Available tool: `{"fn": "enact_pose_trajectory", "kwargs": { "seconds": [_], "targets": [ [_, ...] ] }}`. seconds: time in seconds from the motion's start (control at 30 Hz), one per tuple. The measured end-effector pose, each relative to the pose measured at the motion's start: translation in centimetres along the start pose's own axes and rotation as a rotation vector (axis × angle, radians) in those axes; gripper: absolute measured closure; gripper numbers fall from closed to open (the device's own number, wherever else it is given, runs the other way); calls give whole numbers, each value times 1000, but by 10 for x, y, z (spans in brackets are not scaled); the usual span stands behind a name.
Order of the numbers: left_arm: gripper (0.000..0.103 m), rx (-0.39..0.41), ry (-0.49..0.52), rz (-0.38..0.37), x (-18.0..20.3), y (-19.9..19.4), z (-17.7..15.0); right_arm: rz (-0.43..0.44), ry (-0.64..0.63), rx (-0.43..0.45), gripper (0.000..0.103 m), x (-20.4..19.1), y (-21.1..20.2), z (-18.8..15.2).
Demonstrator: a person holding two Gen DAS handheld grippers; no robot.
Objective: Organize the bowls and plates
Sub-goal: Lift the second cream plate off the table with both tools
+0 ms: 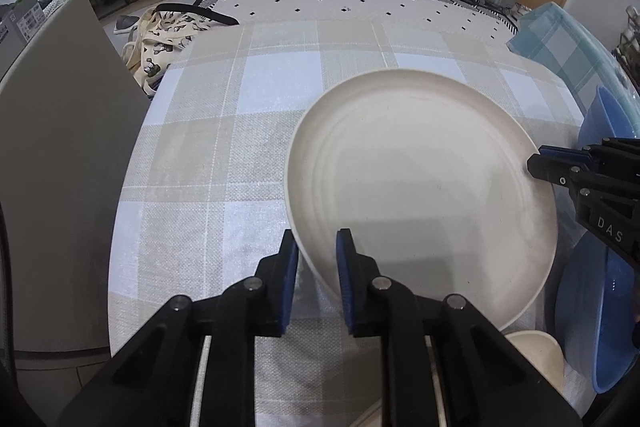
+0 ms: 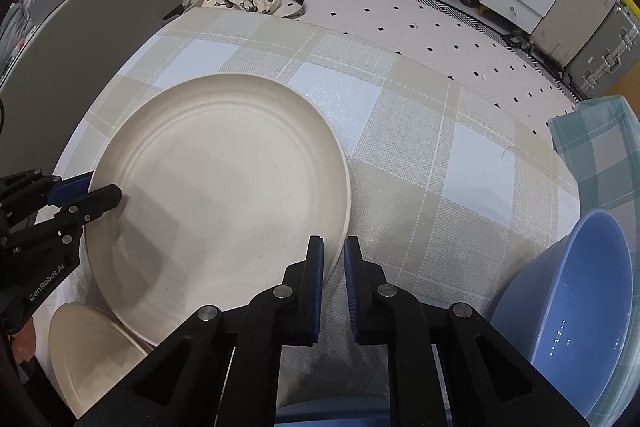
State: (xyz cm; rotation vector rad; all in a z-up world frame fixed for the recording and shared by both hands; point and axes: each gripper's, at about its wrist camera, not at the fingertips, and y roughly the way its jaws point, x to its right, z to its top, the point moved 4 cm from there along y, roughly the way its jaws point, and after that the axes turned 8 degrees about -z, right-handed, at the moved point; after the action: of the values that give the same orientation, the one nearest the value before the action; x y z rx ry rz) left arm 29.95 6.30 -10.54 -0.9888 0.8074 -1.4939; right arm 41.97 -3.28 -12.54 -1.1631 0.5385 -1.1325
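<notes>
While both jaws pinch its rim, the cream plate (image 1: 420, 187) sits between left gripper (image 1: 318, 247) and right gripper (image 2: 334, 251).

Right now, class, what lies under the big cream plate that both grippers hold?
Under the big cream plate shows the checked tablecloth, and a smaller cream dish tucks beneath its near edge. Whether anything else sits beneath its middle cannot be seen; the plate covers it.
</notes>
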Motion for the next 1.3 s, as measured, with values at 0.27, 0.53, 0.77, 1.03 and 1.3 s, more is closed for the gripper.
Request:
{"fn": "enact_pose_trajectory", "kwargs": {
  "seconds": [0.27, 0.53, 0.77, 1.03, 1.3],
  "targets": [
    [86, 56, 2, 9, 2, -23, 5, -11, 10, 78, 93, 2, -26, 3],
    [86, 135, 17, 3, 3, -60, 1, -10, 28, 174, 93, 1, -62, -6],
    [86, 198, 32, 4, 5, -95, -16, 0, 46, 245, 93, -5, -100, -25],
    [86, 252, 44, 16, 4, -128, -43, -14, 44, 294, 93, -24, -132, -57],
    [86, 269, 39, 11, -4, -146, -75, 0, 40, 325, 92, -52, -157, -90]
  ]
}}
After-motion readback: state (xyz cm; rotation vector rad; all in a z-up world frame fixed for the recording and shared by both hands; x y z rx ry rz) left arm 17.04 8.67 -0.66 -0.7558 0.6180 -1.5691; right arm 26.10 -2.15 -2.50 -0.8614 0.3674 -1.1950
